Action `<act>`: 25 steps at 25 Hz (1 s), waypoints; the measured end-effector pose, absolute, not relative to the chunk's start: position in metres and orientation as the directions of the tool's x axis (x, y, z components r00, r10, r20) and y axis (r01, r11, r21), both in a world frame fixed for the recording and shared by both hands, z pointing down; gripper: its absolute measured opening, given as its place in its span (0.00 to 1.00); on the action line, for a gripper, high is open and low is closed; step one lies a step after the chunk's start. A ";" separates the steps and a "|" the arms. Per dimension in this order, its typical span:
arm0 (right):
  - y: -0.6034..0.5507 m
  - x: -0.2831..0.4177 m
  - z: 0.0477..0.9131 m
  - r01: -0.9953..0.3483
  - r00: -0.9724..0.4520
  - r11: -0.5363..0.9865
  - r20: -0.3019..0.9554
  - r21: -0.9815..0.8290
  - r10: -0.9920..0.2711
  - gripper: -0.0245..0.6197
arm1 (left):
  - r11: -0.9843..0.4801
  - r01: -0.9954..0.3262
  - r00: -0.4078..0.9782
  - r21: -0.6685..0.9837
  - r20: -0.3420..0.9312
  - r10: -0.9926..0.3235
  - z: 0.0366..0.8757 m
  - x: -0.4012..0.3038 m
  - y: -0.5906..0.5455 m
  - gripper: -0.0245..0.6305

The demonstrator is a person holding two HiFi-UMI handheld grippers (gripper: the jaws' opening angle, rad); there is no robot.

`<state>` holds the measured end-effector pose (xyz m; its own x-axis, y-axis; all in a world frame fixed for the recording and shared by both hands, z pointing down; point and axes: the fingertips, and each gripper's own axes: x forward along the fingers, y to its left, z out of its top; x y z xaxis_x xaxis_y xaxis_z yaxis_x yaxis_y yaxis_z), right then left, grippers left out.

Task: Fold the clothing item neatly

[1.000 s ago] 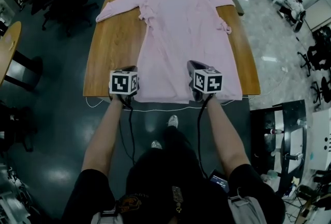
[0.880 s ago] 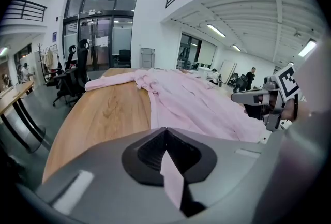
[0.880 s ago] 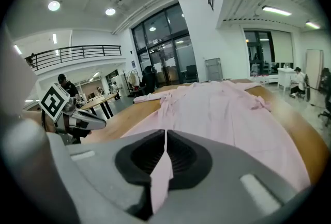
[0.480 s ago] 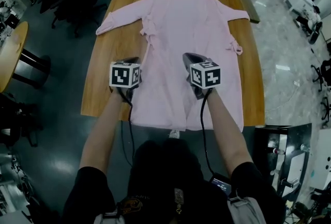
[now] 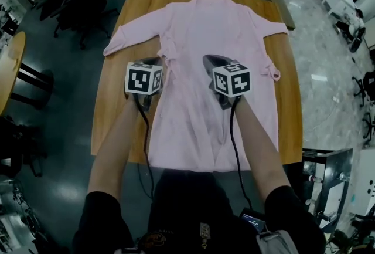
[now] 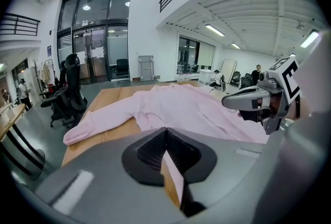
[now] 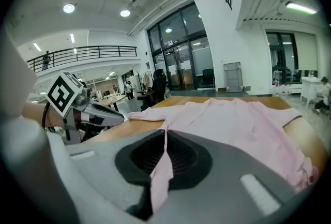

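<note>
Robe (image 5: pixel 220 36) hem carried up wooden table (image 5: pixel 120 112), both jaws pinching it; dark floor (image 5: pixel 58 153).

garment (image 5: pixel 217 36) on table (image 5: pixel 117 112), chair (image 5: pixel 76 3) left (behind)

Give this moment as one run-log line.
left gripper: shut on pink robe edge | right gripper: shut on same edge | robe spread on wooden table

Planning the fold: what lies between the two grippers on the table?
Only the pink garment stretches between the left gripper and the right gripper, each shut on its cloth; the head view shows nothing else there.
</note>
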<state>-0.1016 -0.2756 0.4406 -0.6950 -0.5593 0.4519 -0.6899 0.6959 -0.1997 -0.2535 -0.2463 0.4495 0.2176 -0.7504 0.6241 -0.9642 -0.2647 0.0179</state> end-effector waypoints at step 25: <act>-0.476 -0.196 0.542 -0.750 -0.611 0.629 0.578 -0.205 -0.541 0.18 | -0.317 -0.947 0.271 0.045 0.644 -0.716 0.544 -0.321 -0.462 0.05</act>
